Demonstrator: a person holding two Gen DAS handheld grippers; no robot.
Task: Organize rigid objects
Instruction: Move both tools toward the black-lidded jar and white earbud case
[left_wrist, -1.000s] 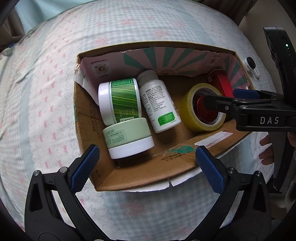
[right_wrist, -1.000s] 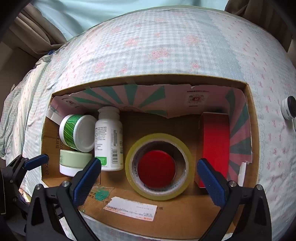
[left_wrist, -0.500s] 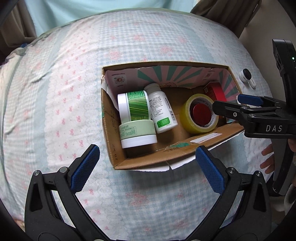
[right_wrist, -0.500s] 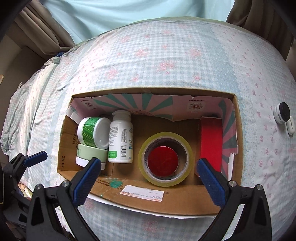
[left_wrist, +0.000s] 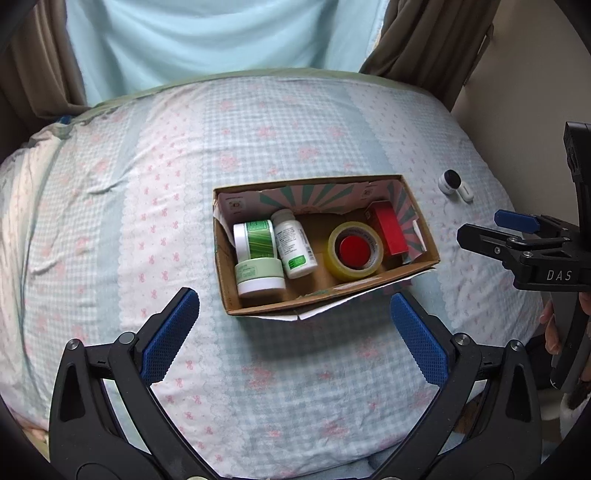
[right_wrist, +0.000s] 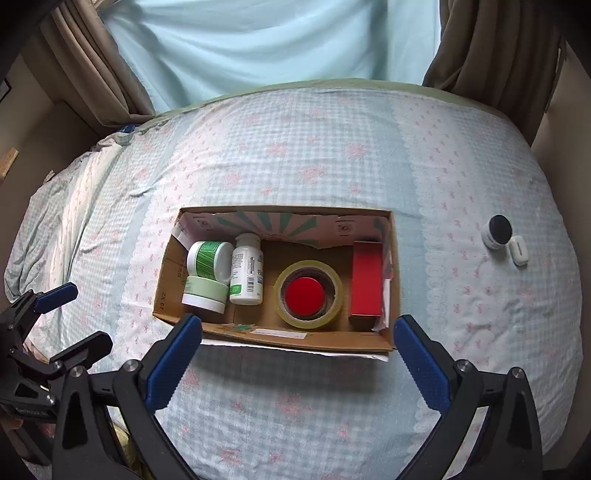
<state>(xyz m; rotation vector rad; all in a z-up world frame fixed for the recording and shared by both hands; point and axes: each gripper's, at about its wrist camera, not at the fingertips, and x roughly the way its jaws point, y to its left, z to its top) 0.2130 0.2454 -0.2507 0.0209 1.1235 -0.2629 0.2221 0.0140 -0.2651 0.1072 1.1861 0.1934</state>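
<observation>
A cardboard box (left_wrist: 332, 295) (right_wrist: 280, 338) lies on the bed. It holds a green-striped jar (left_wrist: 256, 240) (right_wrist: 208, 260), a pale green jar (left_wrist: 258, 278) (right_wrist: 205, 291), a white bottle (left_wrist: 295, 243) (right_wrist: 246, 269), a yellow tape roll (left_wrist: 334, 258) (right_wrist: 332, 312) around a red lid (left_wrist: 354, 249) (right_wrist: 304, 295), and a red carton (left_wrist: 388, 229) (right_wrist: 366, 282). My left gripper (left_wrist: 295, 332) is open and empty, high above the box's near side. My right gripper (right_wrist: 299, 354) is open and empty; it also shows in the left wrist view (left_wrist: 495, 236), right of the box.
A small white device with a dark lens (left_wrist: 450, 182) (right_wrist: 496, 230) and a white pod (right_wrist: 519, 251) lie on the checked bedspread (right_wrist: 314, 147) right of the box. Curtains (right_wrist: 258, 37) hang behind the bed. A wall stands at the right.
Both grippers have pulled back and up from the box, so it looks smaller and more bed shows. The box's contents have not moved.
</observation>
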